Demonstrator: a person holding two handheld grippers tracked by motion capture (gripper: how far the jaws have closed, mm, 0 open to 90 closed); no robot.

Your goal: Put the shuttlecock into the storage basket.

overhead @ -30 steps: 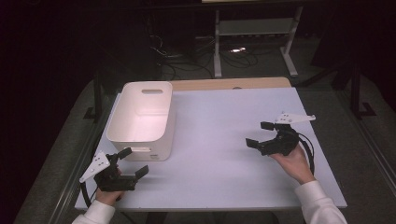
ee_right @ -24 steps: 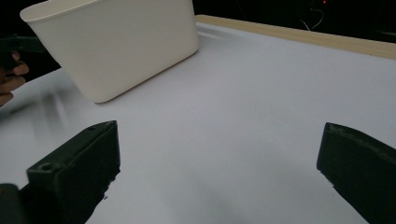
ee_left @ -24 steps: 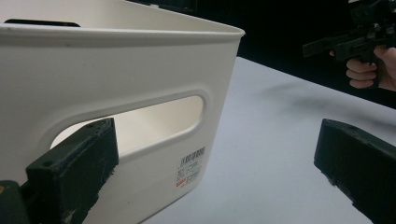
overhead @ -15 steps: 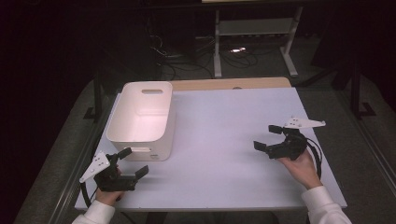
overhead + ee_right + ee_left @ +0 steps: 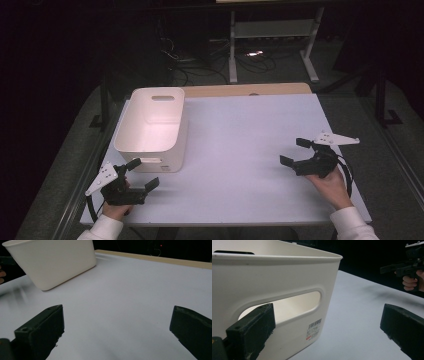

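1. Broadly, I have a white table (image 5: 240, 150) with one item on it: a white plastic bin (image 5: 152, 127) standing upright on the left half, its long axis running from the near edge toward the far edge. It looks empty from above.

2. My left gripper (image 5: 137, 177) sits at the near left corner of the table, just beside the bin's near short wall. In the left gripper view that wall is directly ahead and to the left, with the handle slot (image 5: 287, 303) level with the jaws. Jaws stand wide apart, gripping nothing.

3. My right gripper (image 5: 295, 152) rests on the right half, well apart from the bin, pointing left across bare table. In the right gripper view the bin (image 5: 52, 261) lies far off at upper left. Jaws likewise spread, holding nothing.

4. Judgement: the left hand is clearly the nearer. The bin lies ahead and slightly right of it in the high view, so a short advance would bring a jaw to the handle slot. The right hand would need to cross most of the table.
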